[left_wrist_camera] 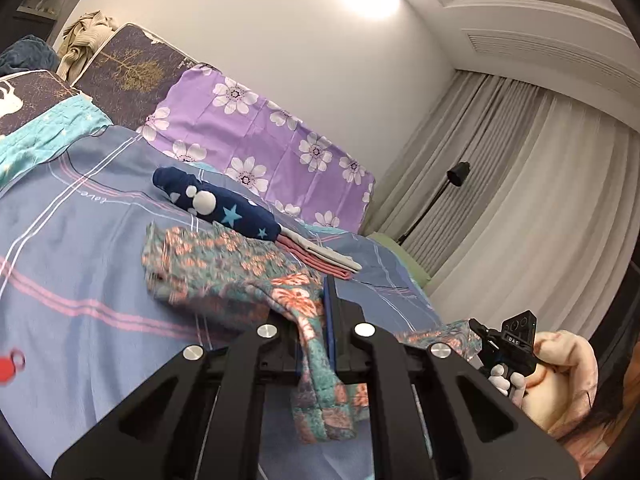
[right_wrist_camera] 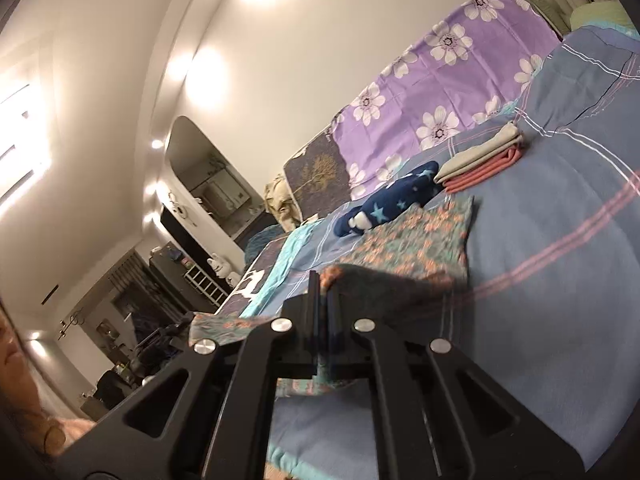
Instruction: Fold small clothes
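A teal and orange floral garment (left_wrist_camera: 224, 268) lies partly on the blue bedspread (left_wrist_camera: 80, 240). My left gripper (left_wrist_camera: 322, 300) is shut on one edge of it, and cloth hangs down between the fingers. My right gripper (right_wrist_camera: 325, 280) is shut on another edge of the same floral garment (right_wrist_camera: 420, 240), lifting it off the bedspread (right_wrist_camera: 560, 240). The right gripper also shows at the lower right of the left wrist view (left_wrist_camera: 480, 330), held by a hand.
A navy star-print garment (left_wrist_camera: 216, 204) (right_wrist_camera: 392, 200) and a folded pink and white stack (left_wrist_camera: 320, 256) (right_wrist_camera: 480, 160) lie behind the floral one. A purple flowered pillow (left_wrist_camera: 260, 136) (right_wrist_camera: 432, 92) leans on the wall. Curtains (left_wrist_camera: 520, 200) and a floor lamp (left_wrist_camera: 456, 176) stand right.
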Motion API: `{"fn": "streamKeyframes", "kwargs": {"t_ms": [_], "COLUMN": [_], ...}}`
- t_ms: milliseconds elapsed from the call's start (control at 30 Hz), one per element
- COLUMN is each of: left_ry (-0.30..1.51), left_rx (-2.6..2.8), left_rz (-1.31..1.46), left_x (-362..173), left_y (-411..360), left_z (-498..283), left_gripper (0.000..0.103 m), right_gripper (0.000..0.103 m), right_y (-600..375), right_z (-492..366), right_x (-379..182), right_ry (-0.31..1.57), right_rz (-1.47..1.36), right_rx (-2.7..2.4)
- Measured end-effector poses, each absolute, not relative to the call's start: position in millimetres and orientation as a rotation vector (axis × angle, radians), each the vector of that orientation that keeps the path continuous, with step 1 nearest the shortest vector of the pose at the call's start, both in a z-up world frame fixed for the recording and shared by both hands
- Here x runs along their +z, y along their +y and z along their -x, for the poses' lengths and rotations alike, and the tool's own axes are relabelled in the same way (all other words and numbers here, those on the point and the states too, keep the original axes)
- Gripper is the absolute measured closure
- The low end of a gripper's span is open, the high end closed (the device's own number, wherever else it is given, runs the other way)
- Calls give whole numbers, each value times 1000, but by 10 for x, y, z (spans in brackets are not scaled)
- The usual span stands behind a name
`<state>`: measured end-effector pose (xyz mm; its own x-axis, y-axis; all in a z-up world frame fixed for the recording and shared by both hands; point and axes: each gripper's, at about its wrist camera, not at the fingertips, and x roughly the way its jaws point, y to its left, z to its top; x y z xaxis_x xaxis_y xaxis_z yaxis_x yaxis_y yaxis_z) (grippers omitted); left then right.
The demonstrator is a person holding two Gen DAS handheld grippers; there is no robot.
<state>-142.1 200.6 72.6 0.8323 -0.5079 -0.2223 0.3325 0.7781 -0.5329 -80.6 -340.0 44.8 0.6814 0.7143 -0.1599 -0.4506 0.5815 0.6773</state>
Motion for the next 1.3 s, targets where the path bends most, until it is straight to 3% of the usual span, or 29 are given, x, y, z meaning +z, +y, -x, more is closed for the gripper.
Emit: {"fn": "streamKeyframes", "kwargs": {"t_ms": [367, 633, 867, 1000, 1067, 1100, 1133, 1167, 1300], "left_ry": [538, 739, 813, 813, 818, 826, 839, 846, 776], "left_rx": [-362, -201, -198, -234, -250, -251, -255, -258, -294], "left_rz": [526, 560, 632, 596, 560, 544, 527, 527, 637], "left_x": [686, -166, -679, -565, -526, -520, -516, -512, -370], "left_y": [2164, 2394, 2576, 2550, 2498, 2447, 2419, 2394, 2459], "left_z": [-475, -1665, -1761, -1608, -1519, -1509, -1472, -1465, -1555], "left_gripper": [95, 95, 93, 77, 76, 76, 93, 101, 101], "right_gripper": [100, 100, 95, 89, 88, 94, 95, 97, 98], "right_y": [-3114, -2848, -2835, -2803, -2759, -2735, -2729, -2737, -2858], "right_z": [-1120, -2449, -2587, -2451, -2411, -2410, -2397, -2392, -2530], "right_x": [408, -512, -937, -833, -810, -790, -776, -758, -595], "right_ry": [585, 838, 920, 921, 931, 933, 930, 924, 855], "right_rz": [-637, -652, -665, -584, -521, -497, -487, -498, -693], "right_rx": [551, 427, 429, 460, 457, 447, 445, 451, 507]}}
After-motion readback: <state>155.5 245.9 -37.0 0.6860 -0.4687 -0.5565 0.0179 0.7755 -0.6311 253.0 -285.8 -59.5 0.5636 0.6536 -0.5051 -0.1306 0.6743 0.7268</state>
